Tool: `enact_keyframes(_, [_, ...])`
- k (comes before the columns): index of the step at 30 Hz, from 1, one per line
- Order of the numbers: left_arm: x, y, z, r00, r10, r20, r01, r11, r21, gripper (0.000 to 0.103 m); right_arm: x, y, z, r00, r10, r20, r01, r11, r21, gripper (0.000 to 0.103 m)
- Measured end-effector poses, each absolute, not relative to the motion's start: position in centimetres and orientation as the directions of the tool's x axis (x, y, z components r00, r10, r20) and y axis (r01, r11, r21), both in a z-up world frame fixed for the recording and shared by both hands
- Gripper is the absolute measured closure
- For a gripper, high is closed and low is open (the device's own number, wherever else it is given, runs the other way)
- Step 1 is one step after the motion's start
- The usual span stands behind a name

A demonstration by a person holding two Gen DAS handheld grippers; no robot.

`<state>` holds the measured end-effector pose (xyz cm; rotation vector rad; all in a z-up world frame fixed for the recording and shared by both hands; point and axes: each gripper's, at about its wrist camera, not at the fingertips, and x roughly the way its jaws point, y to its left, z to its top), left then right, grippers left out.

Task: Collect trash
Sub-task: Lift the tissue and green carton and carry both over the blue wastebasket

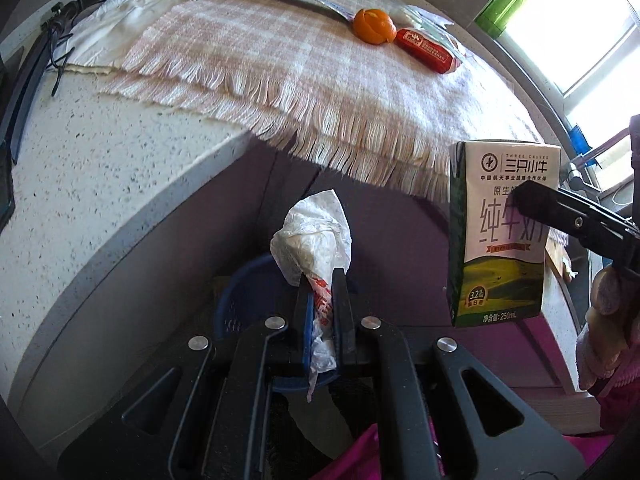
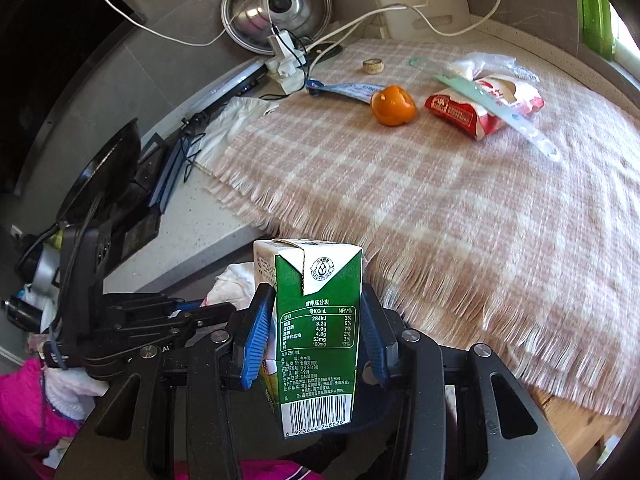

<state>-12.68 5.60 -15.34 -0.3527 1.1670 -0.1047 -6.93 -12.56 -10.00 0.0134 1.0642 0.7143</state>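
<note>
Item 1: crumpled white plastic wrapper with red print (image 1: 316, 240), pinched between the nearly closed jaws of the left gripper (image 1: 323, 280), held in the air off the counter edge, directly above the round blue perforated plastic basket (image 1: 236, 300).

Item 2: green-and-white 250 mL milk carton (image 2: 316, 336), upright, clamped on its 2 narrow sides by the blue-padded jaws of the right gripper (image 2: 316, 332) at a middling width; it hangs beside item 1, past the fringe of the pink-and-white checked cloth (image 2: 440, 200).

Step in hand, judged: bringing both pieces over the basket for release. Done well, each gripper centres over the basket mouth before opening; the light wrapper may cling to a pad, so open fully and low. The carton should drop clear of the rim.

Basket contents: mostly hidden behind the left gripper; cannot tell what lies inside.

Remaining on the cloth: orange peel (image 2: 393, 105), red-and-white snack packet (image 2: 486, 106), pale green plastic strip (image 2: 496, 104), blue-and-white flattened tube (image 2: 348, 89), small round cap (image 2: 374, 65).
</note>
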Motion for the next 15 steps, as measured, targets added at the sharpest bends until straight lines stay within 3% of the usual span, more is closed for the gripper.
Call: enact_keyframes(15, [-14.4, 5.7, -21.5, 0.28, -0.266, -0.923, -0.089, 0.95, -0.3, 0.098, -10.5, -11.5, -16.5, 0.242, 0.422, -0.874, -0.481, 0.834, 0.27, 0.062])
